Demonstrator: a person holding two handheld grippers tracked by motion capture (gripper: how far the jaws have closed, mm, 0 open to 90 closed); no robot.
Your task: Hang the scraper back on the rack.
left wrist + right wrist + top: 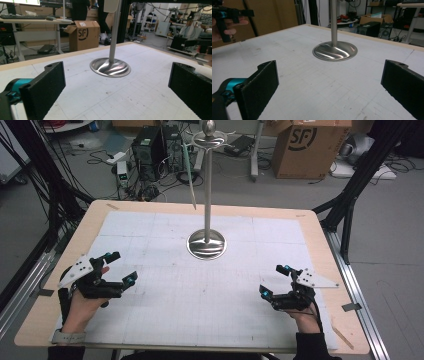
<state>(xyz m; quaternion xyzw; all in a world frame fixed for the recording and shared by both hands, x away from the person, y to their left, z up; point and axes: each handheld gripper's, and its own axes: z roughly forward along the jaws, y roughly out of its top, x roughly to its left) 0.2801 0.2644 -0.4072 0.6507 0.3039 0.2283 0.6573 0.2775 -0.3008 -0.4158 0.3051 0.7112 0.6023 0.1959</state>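
- Black jaws of the left gripper (119, 266) stand wide apart at the near left of the table (310, 227), with nothing between them; a hand (82, 307) holds it from below in the high view.
- Its own view looks along those spread jaws across the white mat (140, 82) and adds what the high view lacks: a desk (30, 21) and a cardboard box (83, 33) at eye level beyond the far edge.
- Polished metal stand (206, 242) sits on the mat at the middle, toward the far side, well apart from both grippers. Its round domed base (110, 67) gleams with curved streaks, and a slim upright pole (207, 185) rises from its centre.
- Seen from above, the pole ends in a ring with a ball on top (210, 127), and a pale thin strip (189, 177) hangs from the ring; both gripper views cut the pole off lower down.
- At the near right, the right gripper (274, 280) also has its jaws spread wide and holds nothing.
- Its own view shows the stand's base ahead and, at the far left, the other gripper in its hand.
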